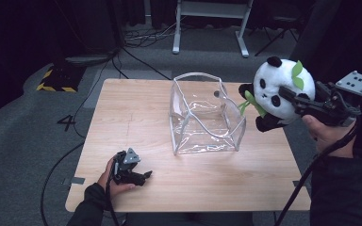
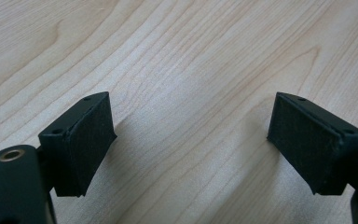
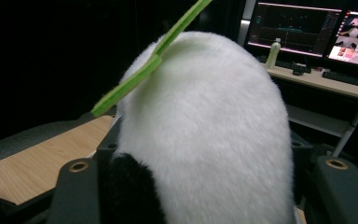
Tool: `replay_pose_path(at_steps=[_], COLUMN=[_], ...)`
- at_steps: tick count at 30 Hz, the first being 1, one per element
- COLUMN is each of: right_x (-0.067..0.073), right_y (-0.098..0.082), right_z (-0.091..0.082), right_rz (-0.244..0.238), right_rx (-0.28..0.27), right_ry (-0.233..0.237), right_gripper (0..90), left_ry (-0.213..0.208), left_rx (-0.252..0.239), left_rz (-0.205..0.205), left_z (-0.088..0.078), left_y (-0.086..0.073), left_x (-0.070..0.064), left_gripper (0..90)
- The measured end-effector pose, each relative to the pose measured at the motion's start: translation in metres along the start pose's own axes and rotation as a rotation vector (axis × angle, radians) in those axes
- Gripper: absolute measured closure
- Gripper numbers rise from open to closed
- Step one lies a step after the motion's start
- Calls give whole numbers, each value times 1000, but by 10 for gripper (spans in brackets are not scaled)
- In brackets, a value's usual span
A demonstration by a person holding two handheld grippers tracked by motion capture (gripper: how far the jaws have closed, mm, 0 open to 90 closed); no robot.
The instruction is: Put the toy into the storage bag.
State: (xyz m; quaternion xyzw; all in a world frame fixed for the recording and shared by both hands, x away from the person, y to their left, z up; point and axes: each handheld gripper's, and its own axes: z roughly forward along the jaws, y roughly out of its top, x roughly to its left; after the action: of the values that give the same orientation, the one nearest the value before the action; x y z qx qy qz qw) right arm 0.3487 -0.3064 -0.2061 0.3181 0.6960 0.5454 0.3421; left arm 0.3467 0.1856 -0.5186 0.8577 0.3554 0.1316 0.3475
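A black and white plush panda (image 1: 277,91) with green leaves hangs in the air off the table's right edge, beside a clear plastic bag (image 1: 203,113) that stands open in the middle of the wooden table (image 1: 136,122). My right gripper (image 1: 296,101) is shut on the panda from behind; in the right gripper view its white back (image 3: 205,126) sits squeezed between the jaws. My left gripper (image 1: 143,176) rests low over the table's near left part, open, with nothing between its pads (image 2: 81,140).
Cables (image 1: 136,56) run over the grey carpet behind the table, near white desk legs (image 1: 176,28). A yellow and black striped mat (image 1: 56,77) lies at the back left. Monitors (image 3: 303,30) glow on a desk in the right gripper view.
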Motion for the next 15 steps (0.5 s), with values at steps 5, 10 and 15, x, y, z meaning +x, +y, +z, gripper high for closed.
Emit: replay_pose_path(at_steps=[5,10,15], right_x=[7,15,25], right_y=[9,15,20], right_z=[6,14,25], right_rz=[-15,-19,-27], right_rx=[-3,-10,-7], right_ry=[11,24,51], right_gripper=[379,379,379], left_ry=[0,0,0], left_rx=[-1,0,0], left_rz=[-1,0,-1], left_z=[0,0,0], left_y=[0,0,0], left_x=[0,0,0], left_gripper=[145,145,145])
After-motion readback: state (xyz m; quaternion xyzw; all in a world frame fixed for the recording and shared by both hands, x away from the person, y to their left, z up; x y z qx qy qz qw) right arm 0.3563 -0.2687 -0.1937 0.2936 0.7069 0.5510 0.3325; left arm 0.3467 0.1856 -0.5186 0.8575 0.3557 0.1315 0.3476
